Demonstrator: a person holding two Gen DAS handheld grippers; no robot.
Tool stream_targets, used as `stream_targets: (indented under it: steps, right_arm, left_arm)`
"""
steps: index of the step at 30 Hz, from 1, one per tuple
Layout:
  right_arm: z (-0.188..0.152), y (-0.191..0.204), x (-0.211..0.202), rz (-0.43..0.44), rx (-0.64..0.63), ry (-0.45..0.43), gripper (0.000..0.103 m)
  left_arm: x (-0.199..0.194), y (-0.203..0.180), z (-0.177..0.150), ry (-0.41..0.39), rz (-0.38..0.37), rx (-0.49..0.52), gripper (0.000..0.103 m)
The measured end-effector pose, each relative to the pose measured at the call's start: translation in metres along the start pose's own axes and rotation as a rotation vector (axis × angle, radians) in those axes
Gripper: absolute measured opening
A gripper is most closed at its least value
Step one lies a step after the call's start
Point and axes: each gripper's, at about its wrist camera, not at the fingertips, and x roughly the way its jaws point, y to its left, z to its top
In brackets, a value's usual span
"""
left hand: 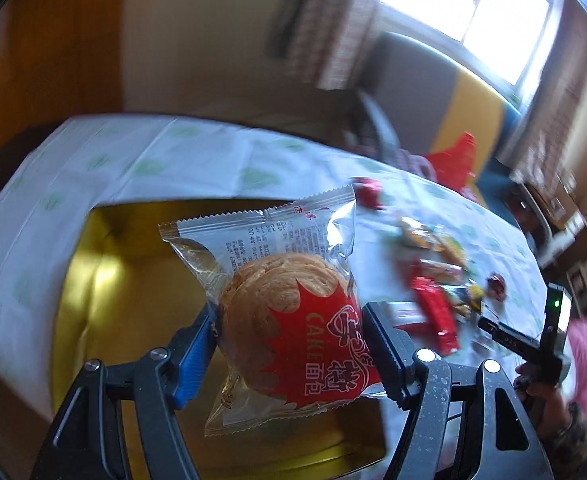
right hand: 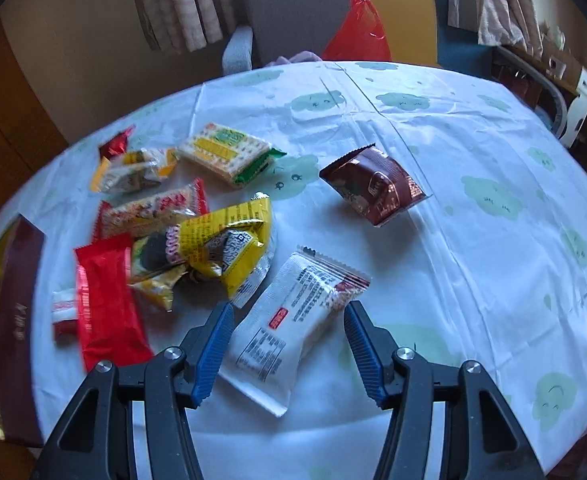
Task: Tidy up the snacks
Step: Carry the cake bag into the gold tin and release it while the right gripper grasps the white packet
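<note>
snacks in crinkly wrappers lie heaped on the round table under a white cloth with pale green clouds (right hand: 433,184): a long red foil packet (right hand: 107,300), a yellow foil pouch (right hand: 229,240), a green-and-yellow cracker pack (right hand: 229,152), and, apart from the heap, a dark brown pouch (right hand: 377,188). a gold-lined open tin box (left hand: 105,280) sits on the cloth just beside the heap. left gripper (left hand: 289,344) is clamped on a clear-wrapped round cake with a red maple-leaf label (left hand: 285,320), held in the air over the box and tilted steeply downward. right gripper (right hand: 289,344) also points steeply down, its blue pads (right hand: 213,344) straddling a white flat snack packet with black print (right hand: 285,328) lying on the cloth; whether they press it i cannot tell.
</note>
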Motion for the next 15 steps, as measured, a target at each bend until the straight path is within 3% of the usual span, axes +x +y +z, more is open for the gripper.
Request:
stream_targets:
  steps: [2, 3, 6, 15]
  right_arm:
    - [-0.001, 0.005, 0.007, -0.038, -0.036, 0.001, 0.056]
    - [-0.003, 0.007, 0.006, -0.060, -0.061, -0.010, 0.038]
    - [-0.011, 0.006, 0.000, -0.063, -0.102, -0.013, 0.035]
    - [-0.031, -0.013, -0.014, -0.036, -0.177, 0.010, 0.035]
  left_arm:
    - [0.003, 0.019, -0.003, 0.015, 0.024, -0.059, 0.071]
    - [0.005, 0.026, -0.005, 0.025, 0.029, -0.085, 0.071]
    - [0.015, 0.032, -0.005, 0.052, 0.030, -0.119, 0.071]
    - [0.082, -0.001, 0.023, 0.159, 0.032, -0.064, 0.072]
